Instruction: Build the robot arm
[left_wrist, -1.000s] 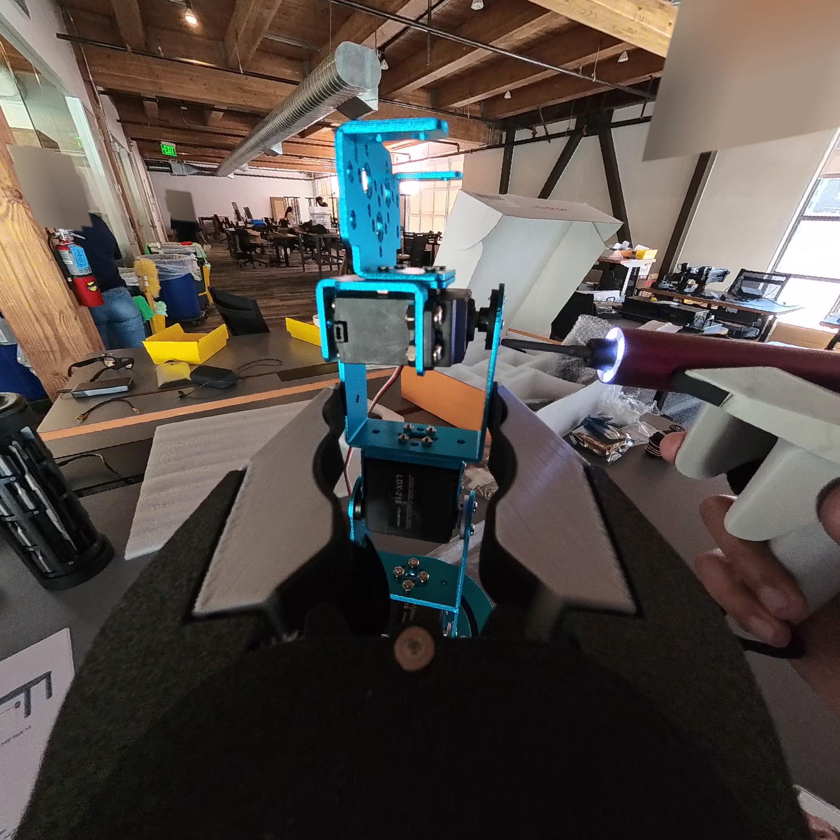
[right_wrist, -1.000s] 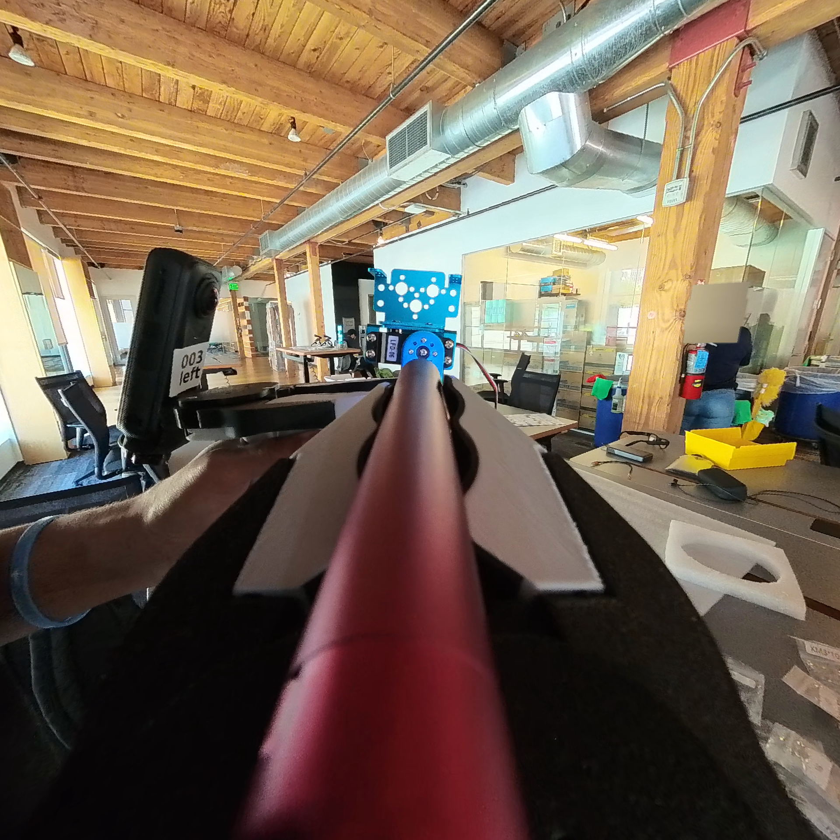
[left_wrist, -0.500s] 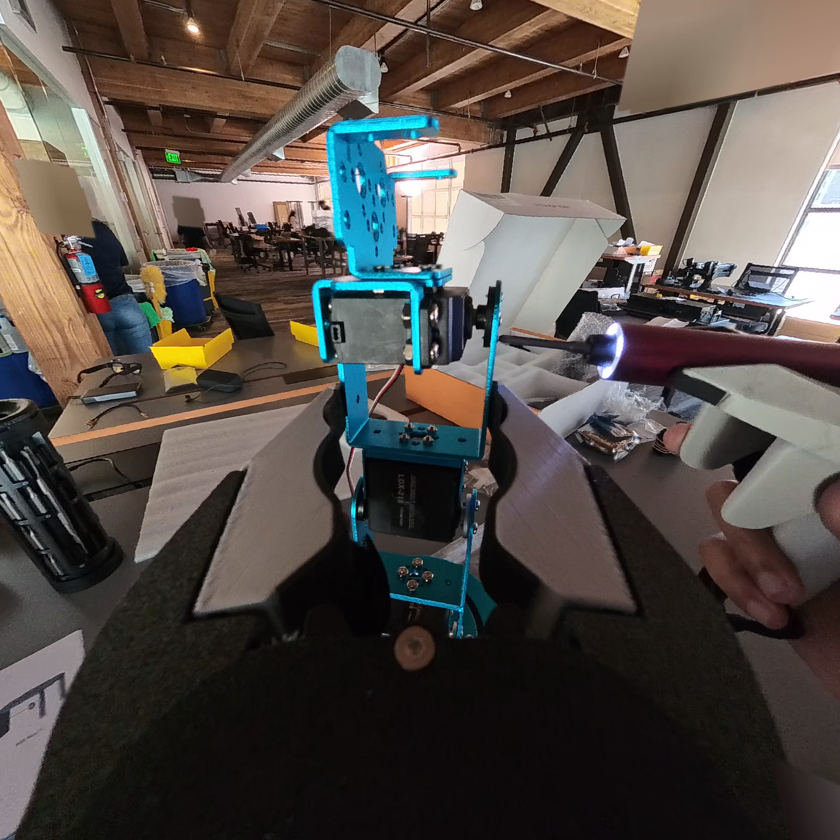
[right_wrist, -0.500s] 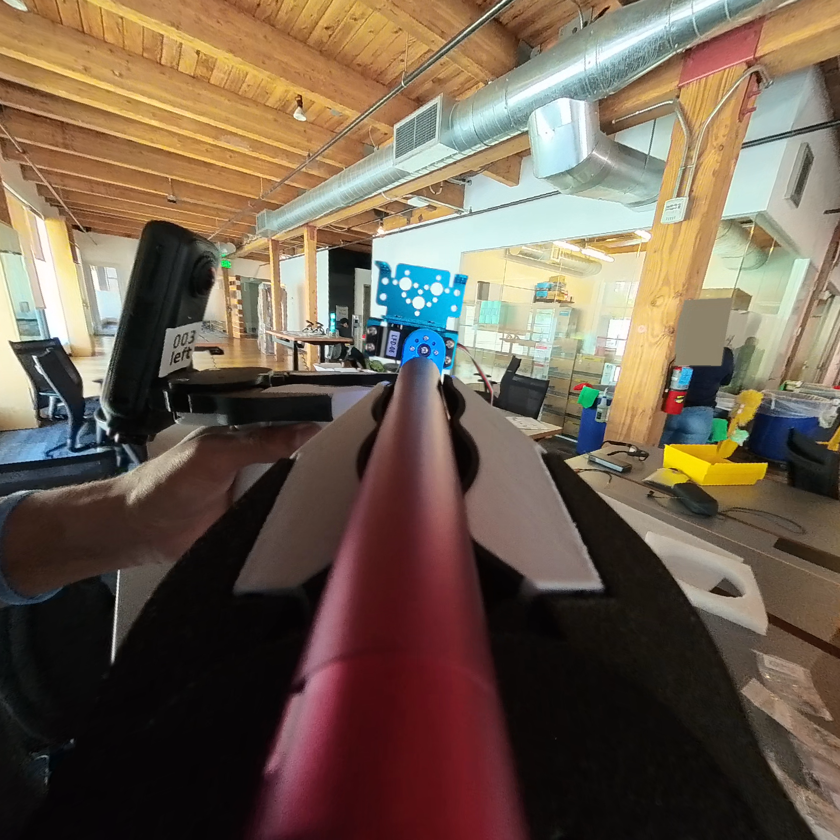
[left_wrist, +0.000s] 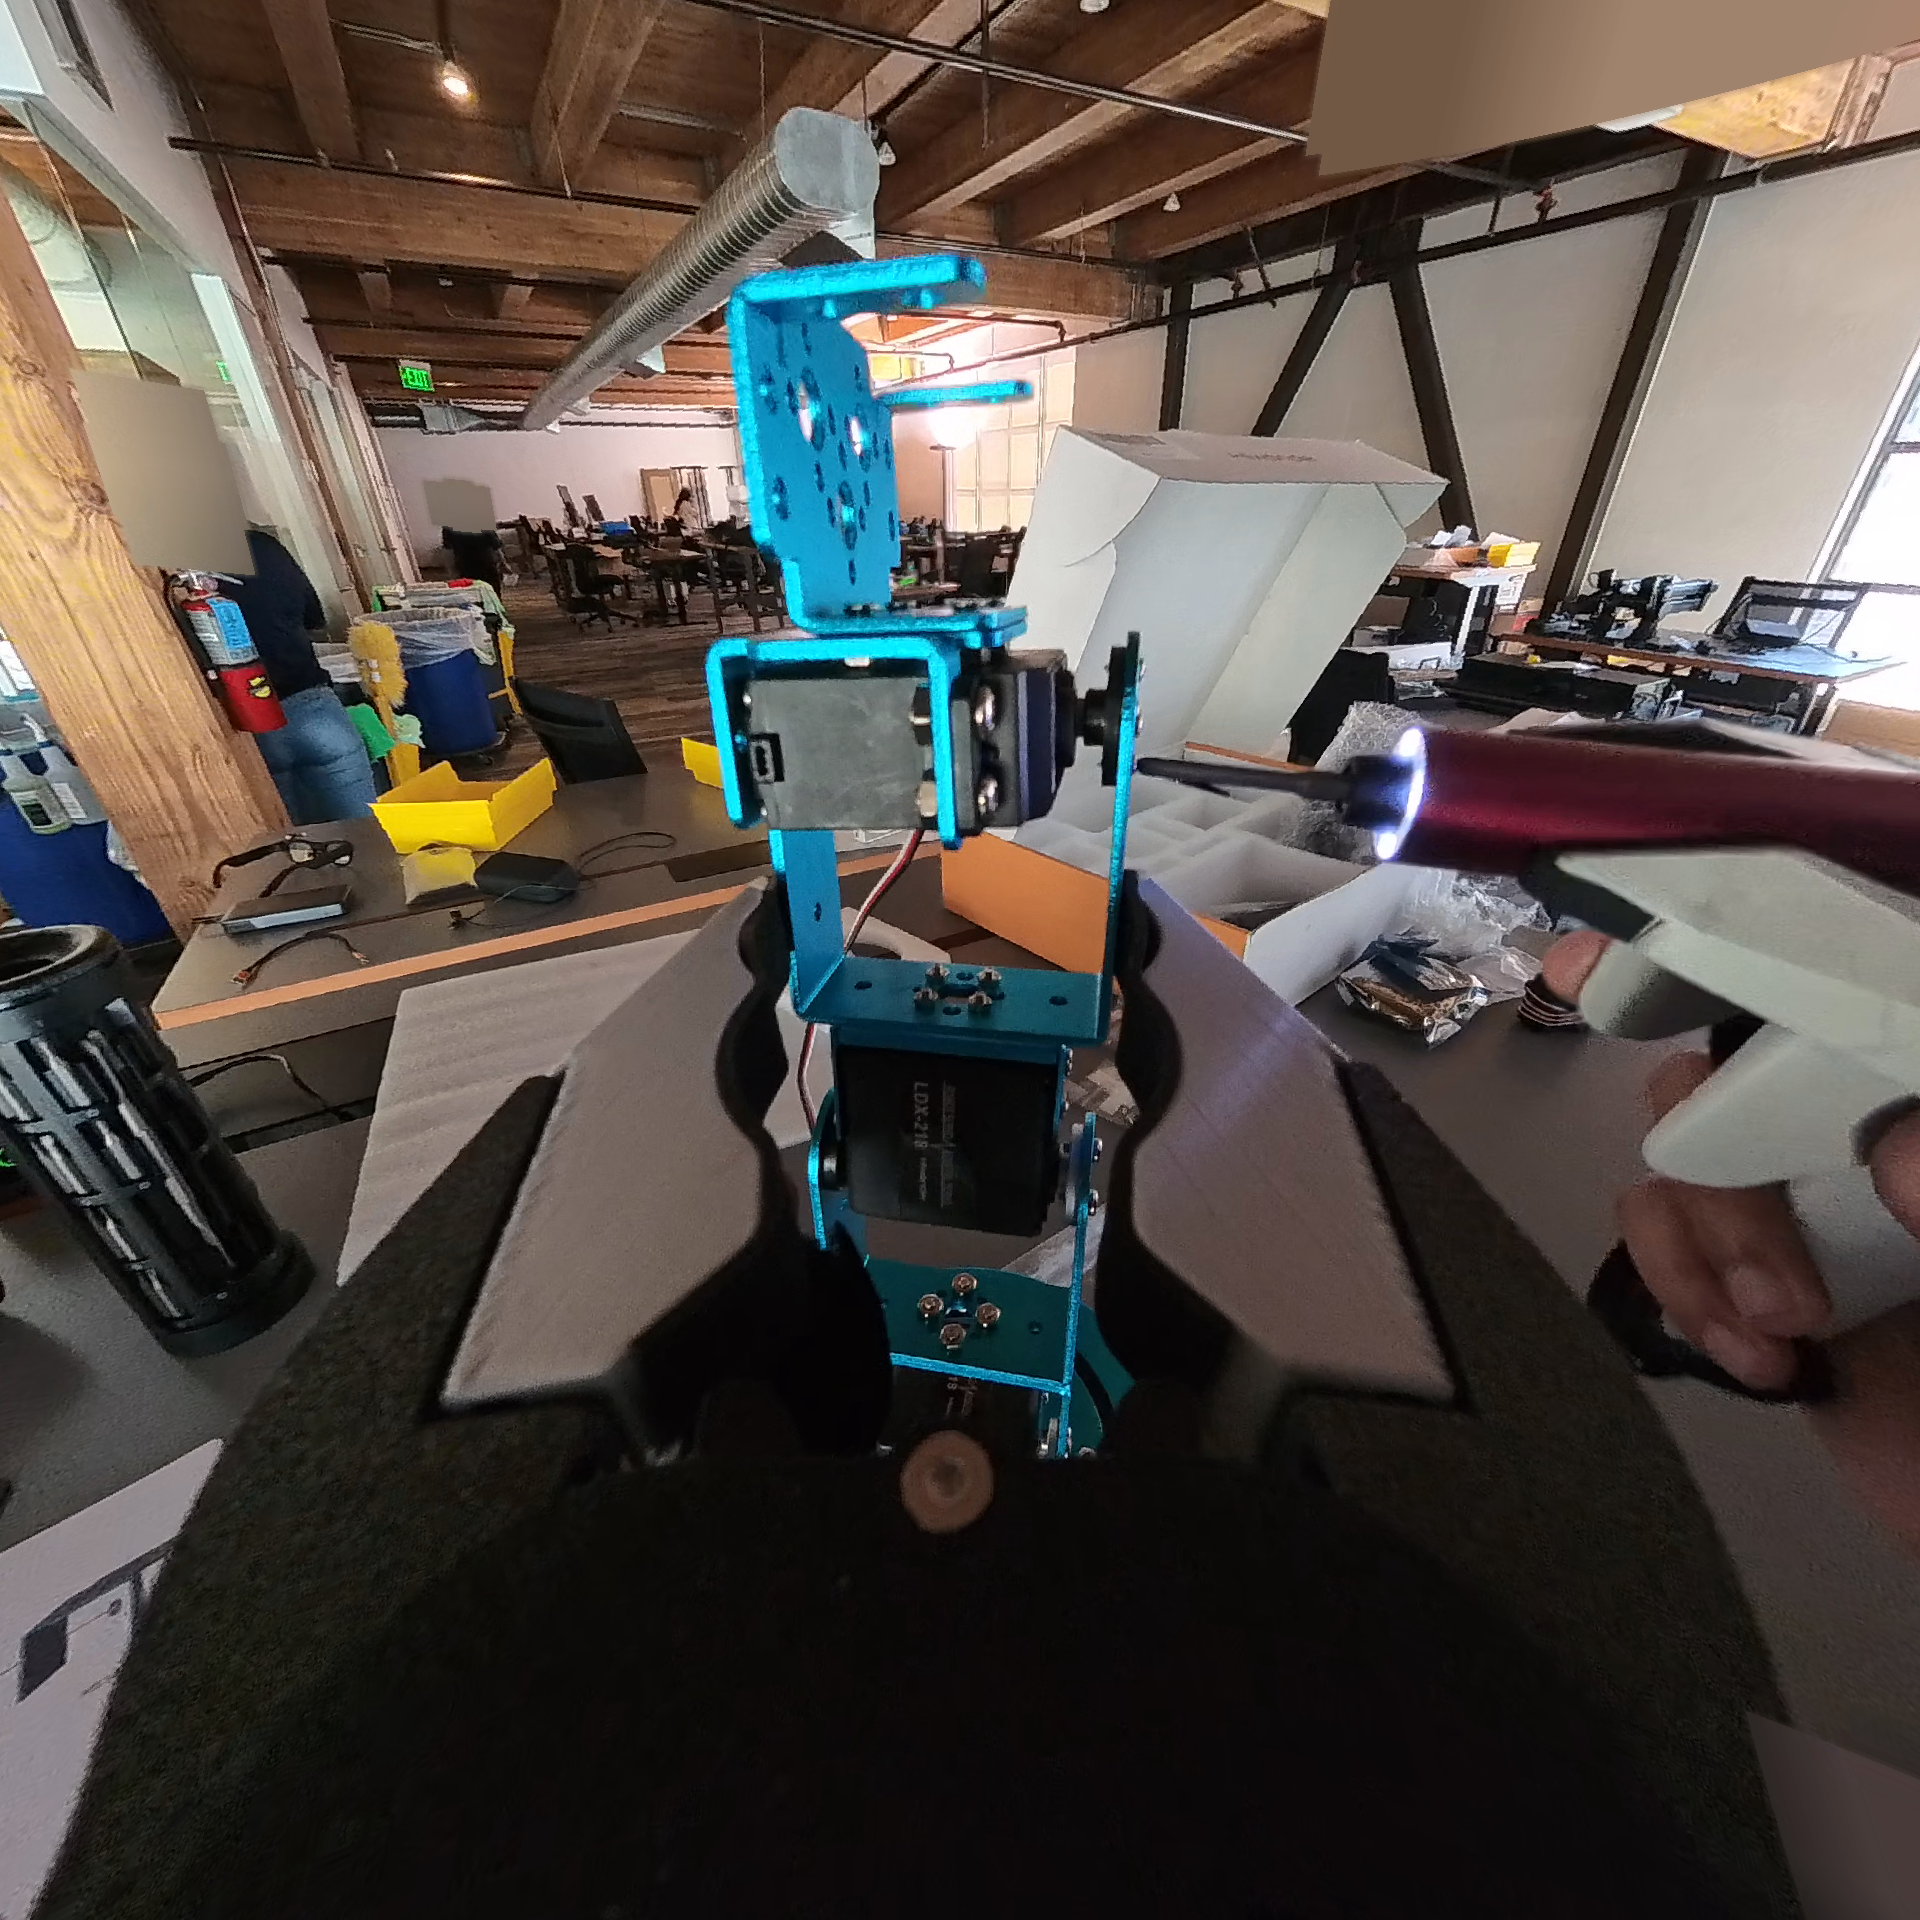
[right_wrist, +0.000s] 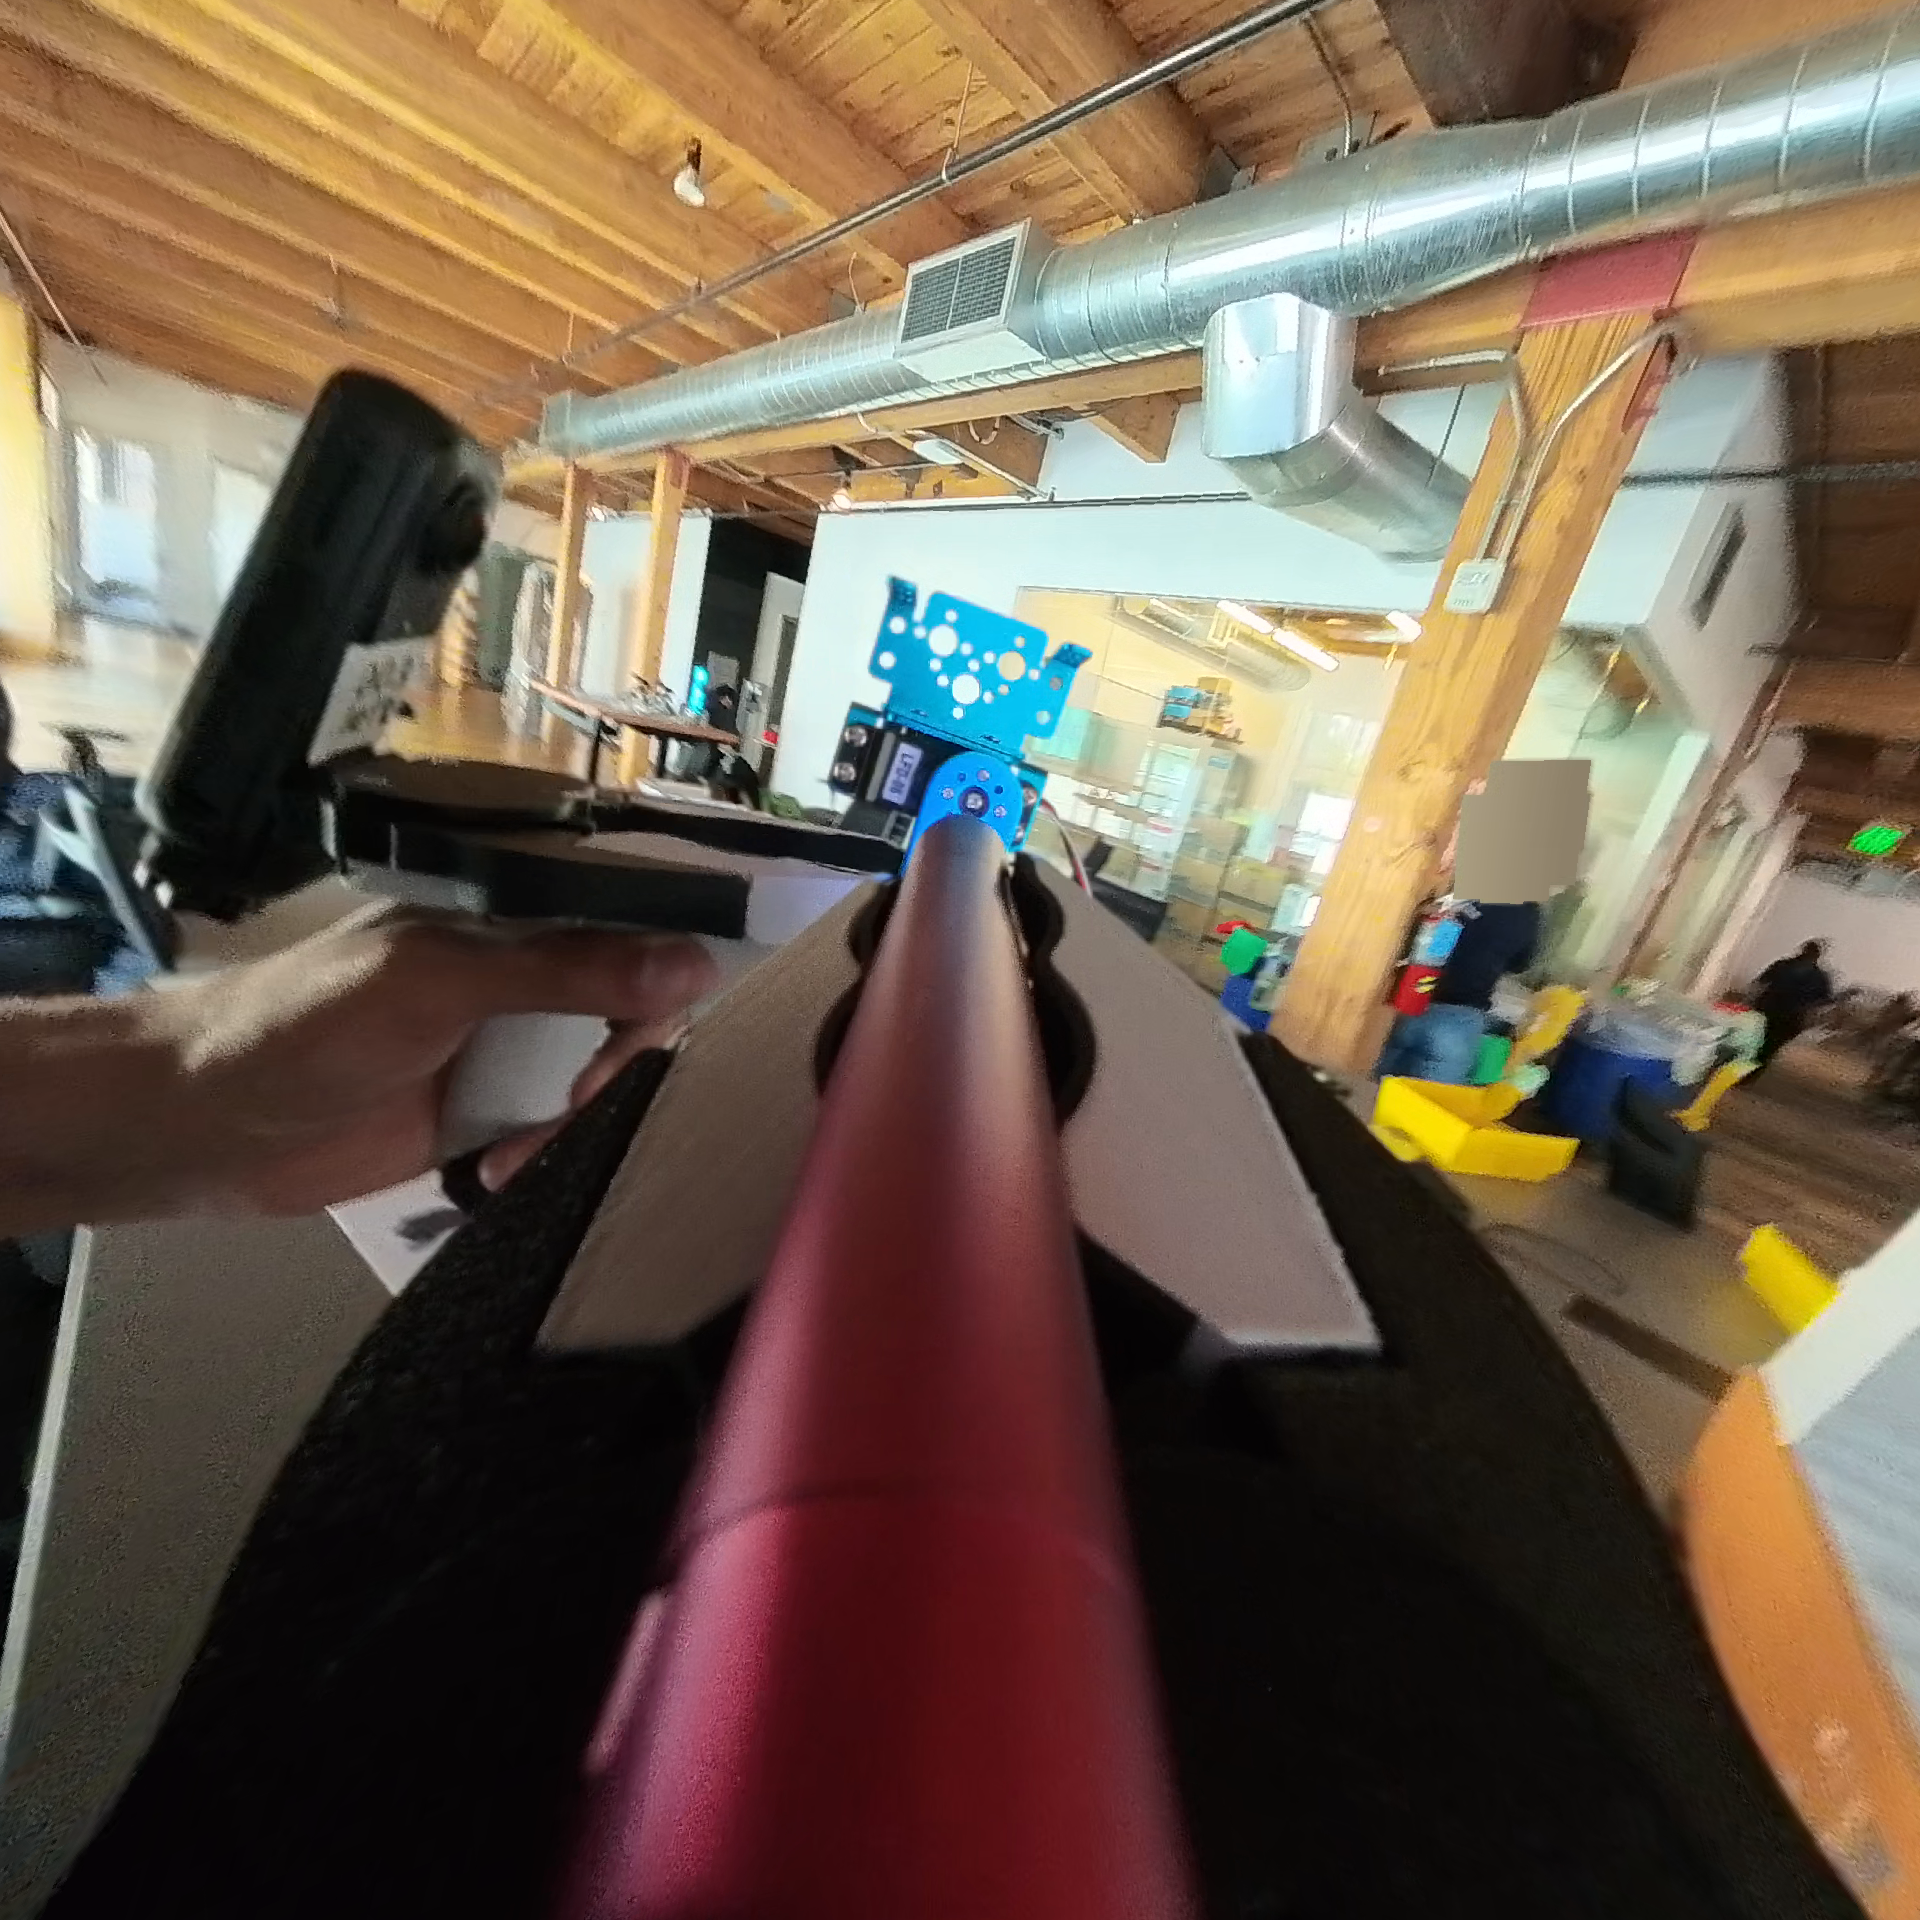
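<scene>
My left gripper (left_wrist: 951, 925) is shut on a blue metal bracket assembly (left_wrist: 935, 997) with black servos and holds it upright. Its perforated top plate (left_wrist: 821, 457) stands high. My right gripper (right_wrist: 948, 894) is shut on a dark red electric screwdriver (right_wrist: 914, 1351). In the left wrist view the screwdriver (left_wrist: 1621, 790) comes in from the right with its lit ring on. Its black bit (left_wrist: 1236, 774) points at the blue side plate next to the upper servo (left_wrist: 997, 743). In the right wrist view the screwdriver's tip hides the bit, in line with the round blue horn (right_wrist: 975, 802).
A black ribbed cylinder (left_wrist: 114, 1143) stands at the left. An open white box (left_wrist: 1216, 582) with foam inserts is behind the assembly. Yellow trays (left_wrist: 462, 805) lie on the far table. A person (left_wrist: 296, 675) stands by a wooden post. A hand (right_wrist: 312, 1060) holds the left gripper.
The screwdriver has tilted and its bit has come closer to the blue side plate. The right wrist view has swung to the right and is blurred. The bracket stays held.
</scene>
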